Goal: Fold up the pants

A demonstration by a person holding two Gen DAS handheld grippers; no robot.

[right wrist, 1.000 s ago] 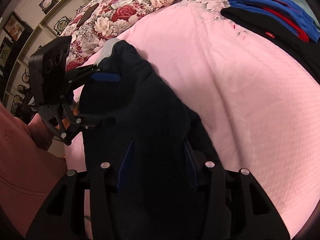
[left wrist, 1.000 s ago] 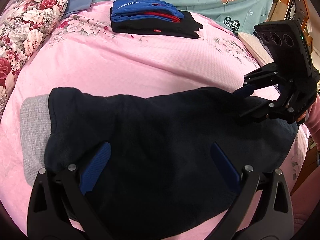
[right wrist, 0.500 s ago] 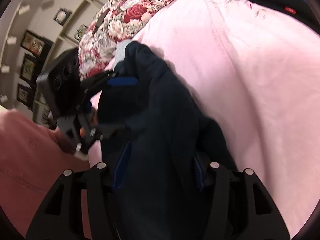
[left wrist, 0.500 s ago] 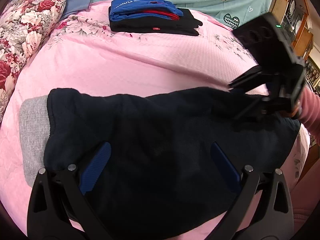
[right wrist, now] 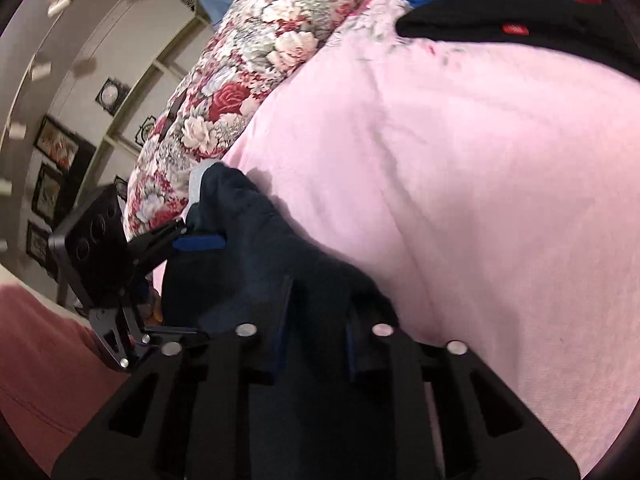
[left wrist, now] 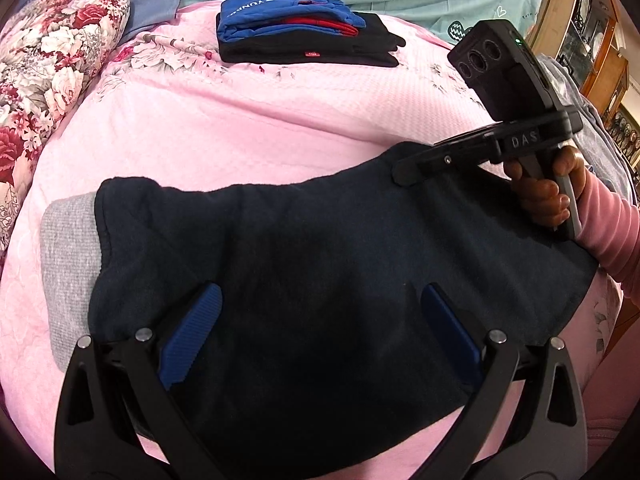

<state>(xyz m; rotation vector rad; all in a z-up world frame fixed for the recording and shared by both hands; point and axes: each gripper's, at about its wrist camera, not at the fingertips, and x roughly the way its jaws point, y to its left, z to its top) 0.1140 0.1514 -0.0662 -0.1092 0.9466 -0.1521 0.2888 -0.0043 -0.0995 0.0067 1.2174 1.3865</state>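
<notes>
Both grippers work the pants (left wrist: 320,264): my left gripper (left wrist: 320,340) spread wide, right gripper (right wrist: 314,344) pinching fabric. If that thick cloth slips, I'd lose the fold.

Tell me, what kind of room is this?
Most likely a bedroom: dark pants lie on a pink bedspread, with a floral pillow and a stack of folded clothes behind.
</notes>
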